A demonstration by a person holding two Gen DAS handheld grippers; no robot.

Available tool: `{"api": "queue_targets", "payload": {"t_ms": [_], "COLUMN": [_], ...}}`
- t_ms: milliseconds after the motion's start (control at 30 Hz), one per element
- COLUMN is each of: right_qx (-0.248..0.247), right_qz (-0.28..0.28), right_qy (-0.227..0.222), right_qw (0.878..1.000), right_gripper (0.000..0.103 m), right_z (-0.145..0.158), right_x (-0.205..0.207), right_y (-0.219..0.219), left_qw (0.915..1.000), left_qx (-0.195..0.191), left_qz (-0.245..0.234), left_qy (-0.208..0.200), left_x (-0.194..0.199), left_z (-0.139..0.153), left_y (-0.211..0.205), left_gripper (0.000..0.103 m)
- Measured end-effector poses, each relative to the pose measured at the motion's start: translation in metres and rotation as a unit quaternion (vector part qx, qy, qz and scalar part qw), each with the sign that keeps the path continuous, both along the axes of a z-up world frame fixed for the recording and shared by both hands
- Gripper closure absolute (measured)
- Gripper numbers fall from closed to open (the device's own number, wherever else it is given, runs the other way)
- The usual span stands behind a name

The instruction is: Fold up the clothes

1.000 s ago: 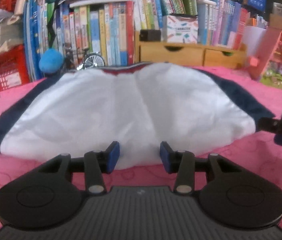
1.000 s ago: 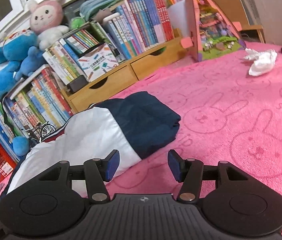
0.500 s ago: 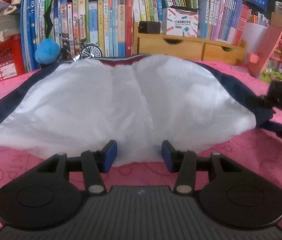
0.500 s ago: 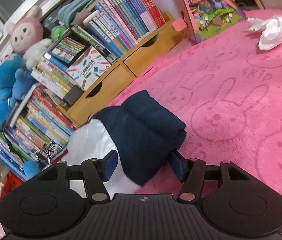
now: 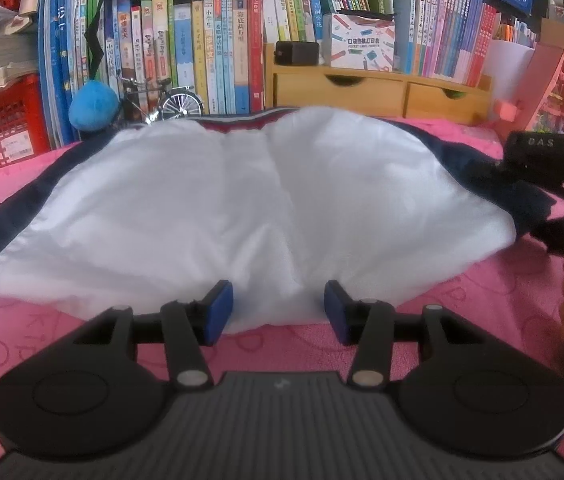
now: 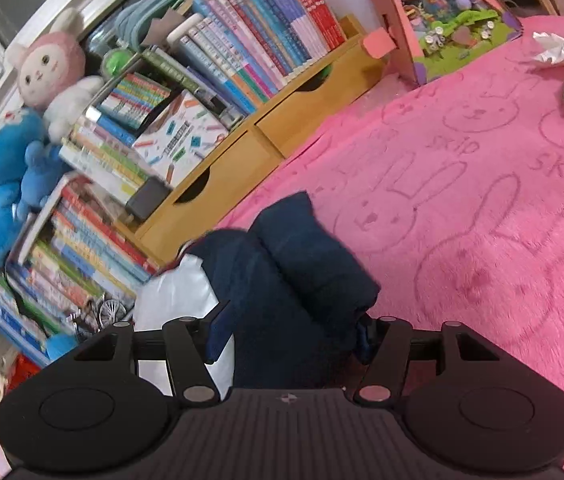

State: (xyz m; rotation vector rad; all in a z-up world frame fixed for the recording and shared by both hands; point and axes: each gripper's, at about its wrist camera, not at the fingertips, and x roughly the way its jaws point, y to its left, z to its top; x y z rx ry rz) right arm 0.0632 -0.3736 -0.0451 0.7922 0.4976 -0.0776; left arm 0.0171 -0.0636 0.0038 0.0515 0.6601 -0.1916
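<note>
Swinging in from the open pink blanket, the right gripper [image 6: 290,334] now has the bundled navy sleeve between its blue pads, where a second ago it was only looking at the garment from a distance. The far pad is half buried against the dark fabric and the near pad sits beside it with a sliver of gap, so I read the jaws as set around the roll and not yet pinching. In the left wrist view that same gripper [image 5: 538,200] shows as a blurred black shape at the garment's right-hand end.

The left gripper [image 5: 277,312] has barely budged: its jaws stand apart, nothing between them, poised just at the near hem of the white satin-like jacket with navy sleeves and a red collar band [image 5: 249,208].

That jacket lies spread flat on the pink rabbit-print fleece blanket [image 6: 482,208], collar toward the wooden drawer unit [image 5: 362,90], hem away from it, sleeves already tucked in at both ends.

Handling call: light, limp, and probably slick on the white lining, so a shallow pinch could slide off. The thick navy roll gives the surer bite; at the hem, take a deep fold of cloth. The fleece should keep the rest from skating.
</note>
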Motion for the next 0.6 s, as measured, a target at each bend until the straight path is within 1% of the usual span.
{"api": "queue_targets", "payload": {"t_ms": [67, 100, 133, 167, 200, 267, 367, 467, 533, 600], "right_qx": [0.01, 0.002, -0.006, -0.013, -0.018, -0.028, -0.052, -0.086, -0.114, -0.141], "right_qz": [-0.002, 0.003, 0.008, 0.014, 0.022, 0.03, 0.043, 0.066, 0.092, 0.127], "right_qy": [-0.003, 0.0, 0.002, 0.005, 0.007, 0.004, -0.005, -0.021, -0.038, -0.058], "right_qw": [1.0, 1.0, 1.0, 1.0, 1.0, 0.999, 0.998, 0.994, 0.988, 0.98], "right_gripper": [0.048, 0.052, 0.059, 0.071, 0.08, 0.086, 0.09, 0.091, 0.091, 0.091], "right_z": [-0.002, -0.002, -0.001, -0.001, -0.001, 0.004, 0.021, 0.051, 0.078, 0.109], "right_x": [0.003, 0.005, 0.007, 0.009, 0.009, 0.009, 0.01, 0.013, 0.015, 0.017], "right_y": [-0.004, -0.003, -0.002, -0.001, 0.001, 0.004, 0.013, 0.029, 0.047, 0.071], "left_qw": [1.0, 1.0, 1.0, 1.0, 1.0, 1.0, 0.9999, 0.9997, 0.999, 0.997], "left_qx": [0.0, 0.0, 0.0, 0.0, 0.0, -0.002, -0.008, -0.023, -0.044, -0.077], "left_qz": [0.0, -0.001, -0.003, -0.004, -0.005, -0.005, -0.006, -0.005, -0.005, -0.003], "left_qy": [0.0, 0.0, -0.001, -0.002, -0.002, -0.002, -0.002, -0.001, 0.0, 0.002], "left_x": [0.0, 0.0, 0.0, 0.0, 0.001, 0.001, 0.001, 0.001, 0.002, 0.002], "left_z": [0.0, -0.001, -0.001, -0.001, -0.002, -0.002, -0.003, -0.003, -0.004, -0.005], "left_y": [0.0, -0.001, -0.001, -0.001, -0.001, 0.0, 0.003, 0.006, 0.013, 0.022], "left_gripper": [0.055, 0.054, 0.054, 0.053, 0.053, 0.053, 0.053, 0.053, 0.053, 0.054]}}
